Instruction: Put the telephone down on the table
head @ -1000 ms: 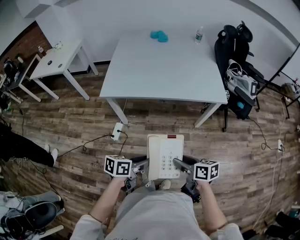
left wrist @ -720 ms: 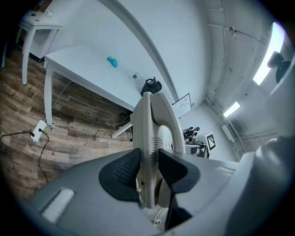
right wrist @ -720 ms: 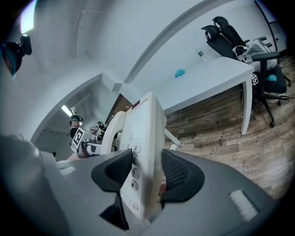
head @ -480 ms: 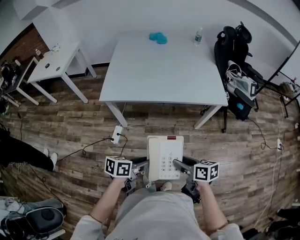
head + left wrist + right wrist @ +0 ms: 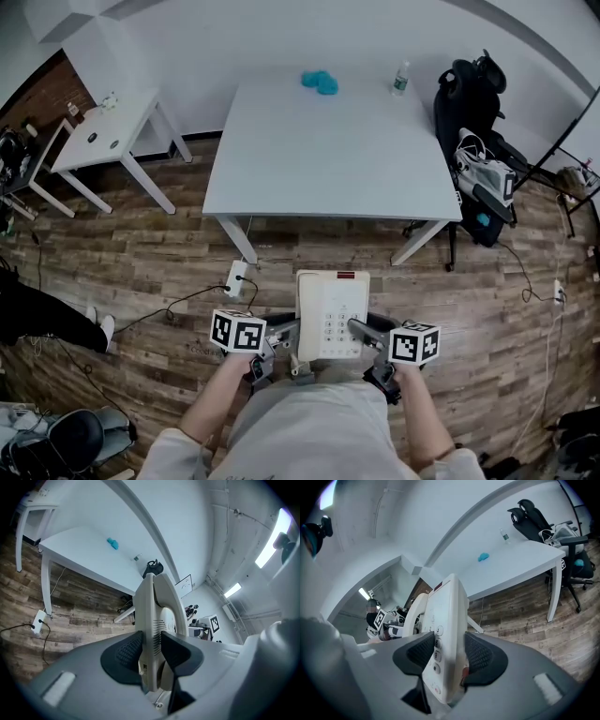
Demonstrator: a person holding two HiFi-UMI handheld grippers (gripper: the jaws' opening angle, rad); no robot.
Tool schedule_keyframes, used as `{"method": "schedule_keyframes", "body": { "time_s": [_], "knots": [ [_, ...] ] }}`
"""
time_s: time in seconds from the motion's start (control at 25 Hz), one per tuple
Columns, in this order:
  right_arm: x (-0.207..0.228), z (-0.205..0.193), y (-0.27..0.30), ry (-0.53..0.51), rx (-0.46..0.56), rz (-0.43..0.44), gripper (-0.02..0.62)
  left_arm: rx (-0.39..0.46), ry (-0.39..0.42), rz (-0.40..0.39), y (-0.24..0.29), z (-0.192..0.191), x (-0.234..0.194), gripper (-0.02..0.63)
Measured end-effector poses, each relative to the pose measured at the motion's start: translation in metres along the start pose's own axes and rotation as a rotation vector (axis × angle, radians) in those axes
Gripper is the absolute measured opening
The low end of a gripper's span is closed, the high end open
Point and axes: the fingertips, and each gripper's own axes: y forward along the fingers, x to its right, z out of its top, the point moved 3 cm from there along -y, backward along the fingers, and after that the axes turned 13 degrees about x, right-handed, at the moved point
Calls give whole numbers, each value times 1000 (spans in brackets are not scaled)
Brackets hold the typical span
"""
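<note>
Low in front of the person (image 5: 309, 431), the left tool (image 5: 150, 654) is pinching the phone (image 5: 331, 314) by its left edge, jaws pressing on either side of the casing next to the handset. The right tool (image 5: 450, 657) is clamping the phone's right edge, jaws closing over the keypad side and the underside. The phone is hanging face up between the two tools, above the wooden floor (image 5: 141, 244), well short of the desk (image 5: 328, 159) and not touching it. The desk is standing farther ahead, with a blue object (image 5: 320, 81) lying near its far edge and a bottle (image 5: 400, 79) standing by its far right corner. A black chair (image 5: 473, 112) is sitting just off the desk's right edge, and a power strip (image 5: 234, 278) is lying on the floor by the desk's near left leg.
</note>
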Motion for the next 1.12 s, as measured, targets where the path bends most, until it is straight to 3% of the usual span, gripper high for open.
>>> {"method": "schedule_keyframes", "body": {
  "time_s": [0.56,1.12],
  "knots": [
    [16,31,36,-3,18,-12,209,-4,8,-15,22,40,-27,140],
    [67,107,98,-16,-2,6,209,24,-21,-1,83,112,-69,140]
  ]
}}
